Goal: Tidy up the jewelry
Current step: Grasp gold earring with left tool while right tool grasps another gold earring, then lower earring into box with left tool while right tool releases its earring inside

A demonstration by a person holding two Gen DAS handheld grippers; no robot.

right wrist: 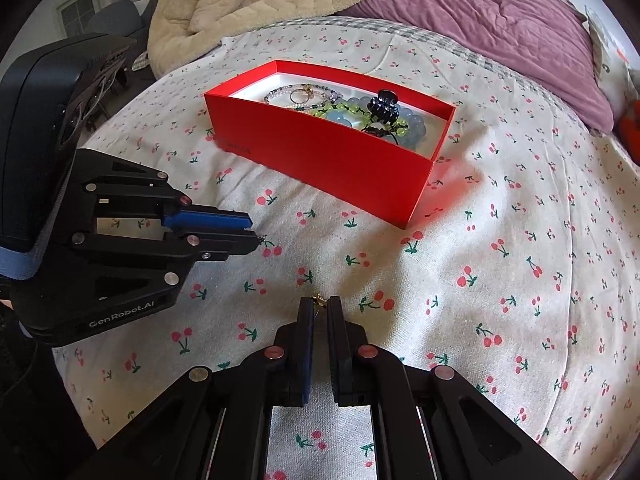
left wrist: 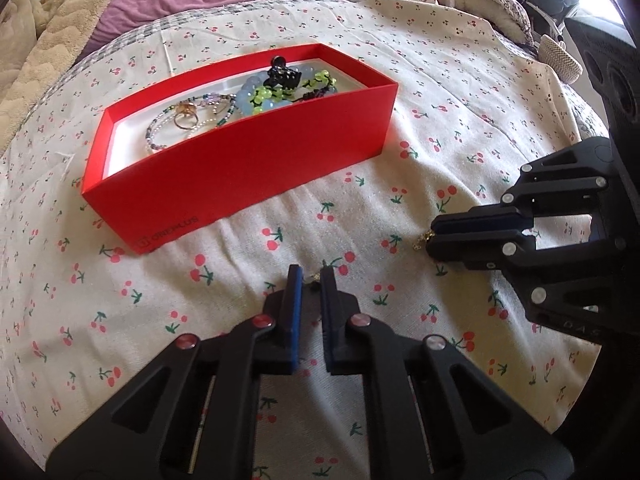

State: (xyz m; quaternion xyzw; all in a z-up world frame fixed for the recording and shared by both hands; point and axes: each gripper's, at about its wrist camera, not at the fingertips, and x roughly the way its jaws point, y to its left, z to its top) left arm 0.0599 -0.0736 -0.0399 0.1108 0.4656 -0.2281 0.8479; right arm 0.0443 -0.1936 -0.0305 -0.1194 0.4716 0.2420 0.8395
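Both grippers' fingers pinch a gold chain: left gripper [left wrist: 311, 276]; right gripper [right wrist: 321, 306]; red box [left wrist: 256, 160] beyond.

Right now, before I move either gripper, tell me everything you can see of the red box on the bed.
The red box is an open, lidless rectangular carton, cardboard by its look, with a white inside and faint lettering low on its near long wall. It sits flat on the cherry-print sheet, beyond both grippers, neither touching it. Inside lie a gold ring, a thin beaded strand, pale blue beads, yellow-green beads and a black hair claw.
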